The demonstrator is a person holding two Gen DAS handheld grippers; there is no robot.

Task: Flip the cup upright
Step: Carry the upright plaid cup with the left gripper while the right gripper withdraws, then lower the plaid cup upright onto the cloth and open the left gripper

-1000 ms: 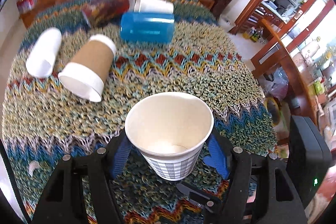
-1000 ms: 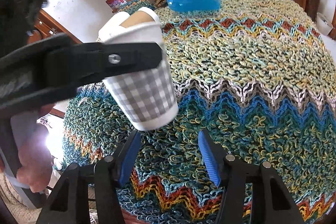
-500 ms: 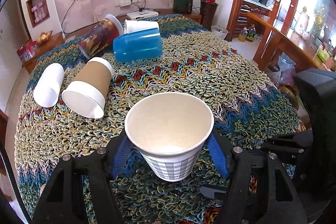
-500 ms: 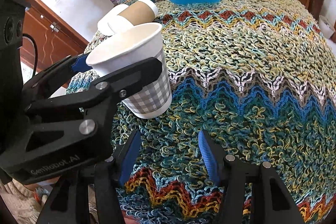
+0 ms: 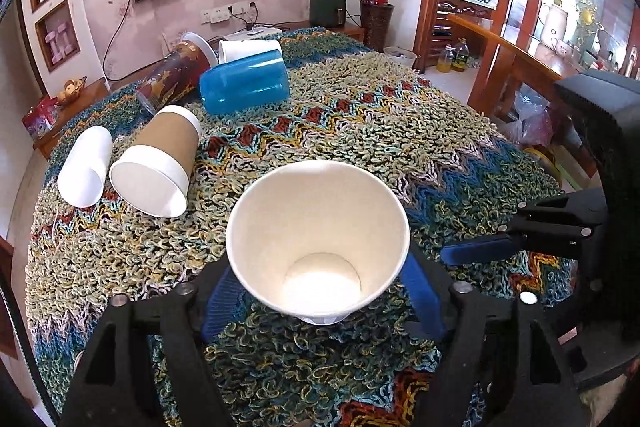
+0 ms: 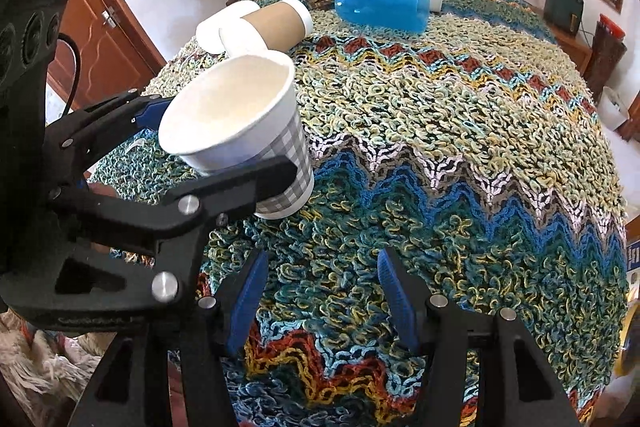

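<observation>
Checked paper cup [image 5: 318,239] pinched mouth-up between the left gripper [image 5: 320,291] fingers.
Light, thin-walled, easily crushed: hold gently at mid-wall. Right gripper [image 6: 320,291], beside it, is spread and empty.

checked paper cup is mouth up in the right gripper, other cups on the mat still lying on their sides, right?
Not quite: the left gripper holds the checked paper cup, as the right wrist view shows, its fingers clamped on the cup's sides. The right gripper is open and holds nothing. The rest stands: the cup's mouth faces up, and the other cups, like the blue plastic cup, lie on their sides.
</observation>
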